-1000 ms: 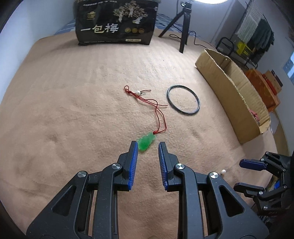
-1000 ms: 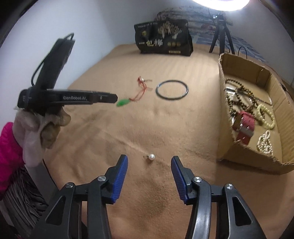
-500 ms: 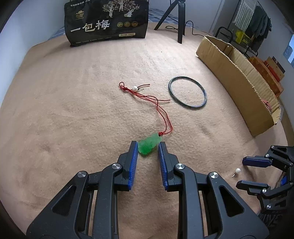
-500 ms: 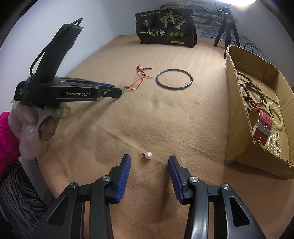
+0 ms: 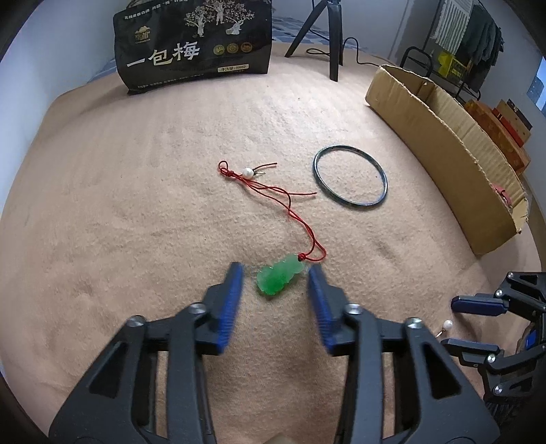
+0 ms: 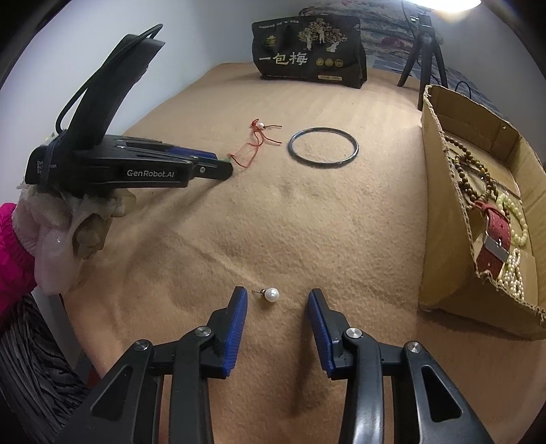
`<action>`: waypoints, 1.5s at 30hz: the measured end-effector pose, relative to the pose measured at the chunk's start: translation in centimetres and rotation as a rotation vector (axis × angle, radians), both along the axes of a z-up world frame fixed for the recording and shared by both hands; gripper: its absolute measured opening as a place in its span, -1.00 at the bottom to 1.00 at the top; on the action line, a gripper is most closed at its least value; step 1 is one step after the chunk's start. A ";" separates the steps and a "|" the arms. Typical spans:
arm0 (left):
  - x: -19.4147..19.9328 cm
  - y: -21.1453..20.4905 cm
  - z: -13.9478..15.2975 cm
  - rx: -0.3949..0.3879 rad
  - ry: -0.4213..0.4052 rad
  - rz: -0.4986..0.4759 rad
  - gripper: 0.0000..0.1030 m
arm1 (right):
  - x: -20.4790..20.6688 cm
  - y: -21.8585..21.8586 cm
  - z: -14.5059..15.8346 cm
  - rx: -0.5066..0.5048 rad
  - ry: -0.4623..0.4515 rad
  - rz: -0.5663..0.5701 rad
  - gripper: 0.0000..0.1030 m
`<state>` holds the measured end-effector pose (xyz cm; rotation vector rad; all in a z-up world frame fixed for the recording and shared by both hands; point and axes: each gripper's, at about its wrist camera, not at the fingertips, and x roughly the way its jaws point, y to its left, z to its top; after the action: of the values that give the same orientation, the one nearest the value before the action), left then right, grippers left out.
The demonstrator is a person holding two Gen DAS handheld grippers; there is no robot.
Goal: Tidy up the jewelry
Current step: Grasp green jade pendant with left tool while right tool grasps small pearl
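A green jade pendant (image 5: pixel 280 275) on a red cord (image 5: pixel 273 191) lies on the tan blanket, between the fingertips of my open left gripper (image 5: pixel 275 271). A second pearl (image 5: pixel 248 173) lies by the cord's far end. A pearl earring (image 6: pixel 272 294) lies between the fingertips of my open right gripper (image 6: pixel 277 297); it also shows in the left wrist view (image 5: pixel 447 324). A dark bangle (image 5: pixel 350 180) lies further back on the blanket, also in the right wrist view (image 6: pixel 323 147). The left gripper (image 6: pixel 218 165) shows at the left of the right wrist view, hiding the pendant.
A cardboard box (image 6: pixel 440 211) at the right holds bead strings, pearls and a red strap (image 6: pixel 493 235). A black printed bag (image 5: pixel 194 44) and a tripod (image 5: pixel 327 30) stand at the back. The blanket's edge drops off on the left.
Both grippers have moved forward and down over their items. The left jaws have opened wider around the pendant. The right jaws now flank the pearl earring.
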<state>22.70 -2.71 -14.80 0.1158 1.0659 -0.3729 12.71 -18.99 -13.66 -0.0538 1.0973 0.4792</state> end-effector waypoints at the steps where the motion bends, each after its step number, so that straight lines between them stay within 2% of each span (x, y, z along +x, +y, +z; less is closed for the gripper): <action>1: 0.0 -0.1 0.0 0.001 -0.001 0.000 -0.12 | 0.0 0.1 0.0 -0.004 -0.002 0.002 -0.29; 7: 0.0 -0.9 -0.3 0.033 -0.019 -0.020 -0.13 | 0.2 0.5 -0.1 -0.026 -0.010 0.021 -0.48; 10: -0.1 -1.2 -0.4 0.041 -0.014 -0.028 -0.46 | 0.2 0.7 -0.1 -0.039 -0.016 0.029 -0.53; 12: -0.3 -1.3 -0.4 0.047 -0.018 -0.031 -0.52 | 0.2 0.7 -0.1 -0.039 -0.016 0.027 -0.54; 13: -0.4 -1.3 -0.4 0.052 -0.018 -0.033 -0.64 | 0.2 0.8 -0.1 -0.039 -0.017 0.028 -0.58; 17: -0.5 -1.2 -0.2 0.055 -0.018 -0.023 -0.67 | 0.3 1.0 0.1 -0.043 -0.020 0.031 -0.83; 23: -0.6 -0.1 1.7 0.000 -0.035 0.019 -0.67 | 0.1 1.0 0.6 -0.024 -0.031 0.030 -0.85; 30: -0.9 1.2 6.1 -0.084 -0.105 0.059 -0.67 | 0.0 0.6 2.3 0.006 -0.073 0.005 -0.85; 40: -1.0 2.3 11.8 -0.197 -0.203 0.113 -0.67 | 0.8 -0.4 5.3 0.040 -0.166 -0.042 -0.85; 45: -1.2 2.0 13.3 -0.225 -0.225 0.118 -0.67 | 1.3 -1.6 7.0 0.058 -0.209 -0.076 -0.85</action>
<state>21.48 -0.68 -1.53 -0.1041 0.7985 -0.3617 13.97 -20.60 -6.61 -0.0104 0.8767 0.4269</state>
